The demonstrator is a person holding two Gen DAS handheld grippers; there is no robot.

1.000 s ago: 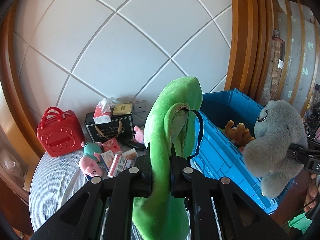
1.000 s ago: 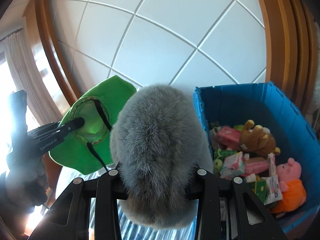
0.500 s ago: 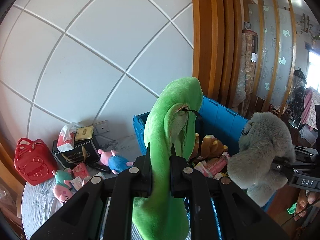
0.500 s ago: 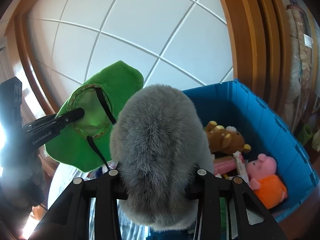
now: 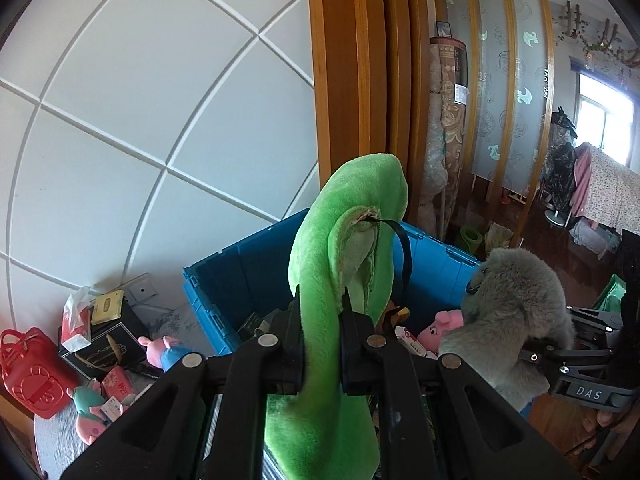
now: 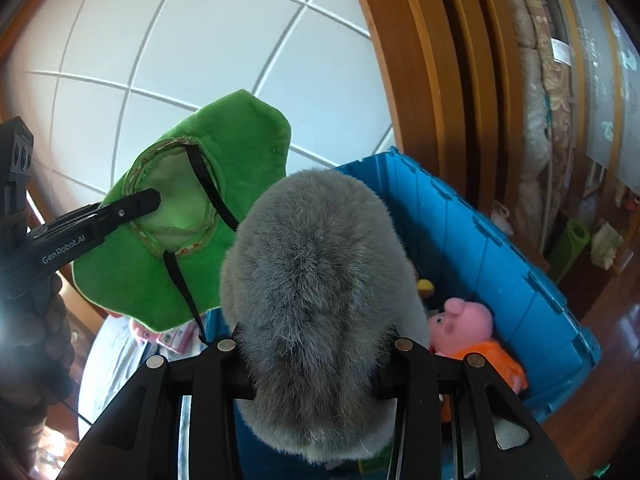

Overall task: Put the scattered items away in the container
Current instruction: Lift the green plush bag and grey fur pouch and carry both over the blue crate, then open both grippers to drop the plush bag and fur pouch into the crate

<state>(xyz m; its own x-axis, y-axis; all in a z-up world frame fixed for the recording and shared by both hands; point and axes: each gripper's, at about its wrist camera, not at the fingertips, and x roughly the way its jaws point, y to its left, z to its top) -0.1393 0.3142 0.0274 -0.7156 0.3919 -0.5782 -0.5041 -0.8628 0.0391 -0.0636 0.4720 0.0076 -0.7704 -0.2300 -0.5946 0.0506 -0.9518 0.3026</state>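
Left tongs [image 5: 320,340] pinch the green plush [image 5: 340,264]; right tongs [image 6: 316,364] clamp the grey plush [image 6: 320,280]; both held over the blue bin [image 6: 500,248]; get each clear inside the rim before letting go, release one at a time.

- A lived-in home, a family room by the look of it.
- White panelled wall [image 5: 120,100] framed by warm wooden trim [image 5: 348,80].
- Rolled rugs [image 5: 444,128] lean in a corner beside frosted patterned glass panels [image 5: 496,92].
- A bed [image 5: 612,188] with floral cover stands by a window [image 5: 600,124].
- Plush toys [image 5: 164,350], a red case [image 5: 32,372] and a tissue pack [image 5: 76,324] clutter a cloth-covered table [image 5: 56,436].
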